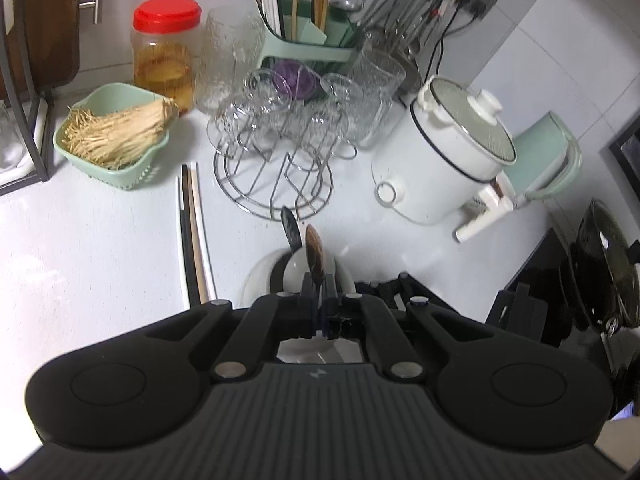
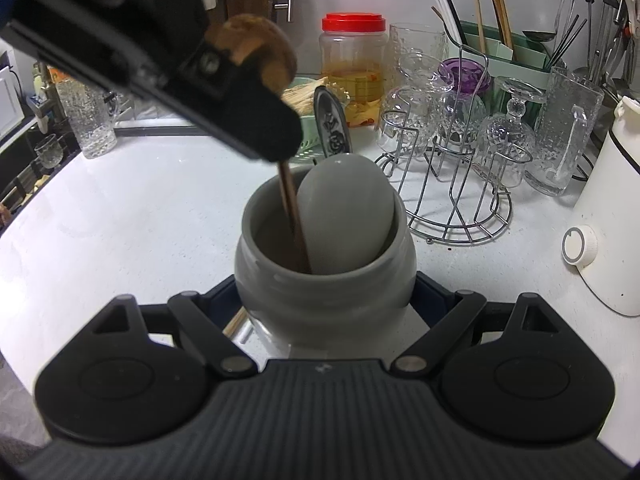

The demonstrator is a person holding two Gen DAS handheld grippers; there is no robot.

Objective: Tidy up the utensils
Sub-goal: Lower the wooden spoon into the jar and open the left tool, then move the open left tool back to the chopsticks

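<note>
On the left of the white countertop (image 1: 100,240), a pale green plastic basket (image 1: 112,132) holds a bundle of dry straw-coloured noodles (image 1: 120,132), and just beside it a few loose black, white and wooden chopsticks (image 1: 194,236) lie flat. Near the middle, the left gripper (image 1: 319,280) is clenched on a brown wooden spoon (image 2: 256,52), bowl end up, whose thin handle runs down into the grey ceramic utensil crock (image 2: 324,280). A large pale grey spoon (image 2: 346,208) and a dark patterned spoon (image 2: 332,128) already stand in that crock. The right gripper (image 2: 324,300) grasps the crock, one finger pressed on each side. Behind stands a wire rack of upturned clear glasses (image 2: 452,168), with a green chopstick caddy (image 1: 308,36) further back. To the right sits a white electric cooking pot (image 1: 440,160) with a glass lid.
</note>
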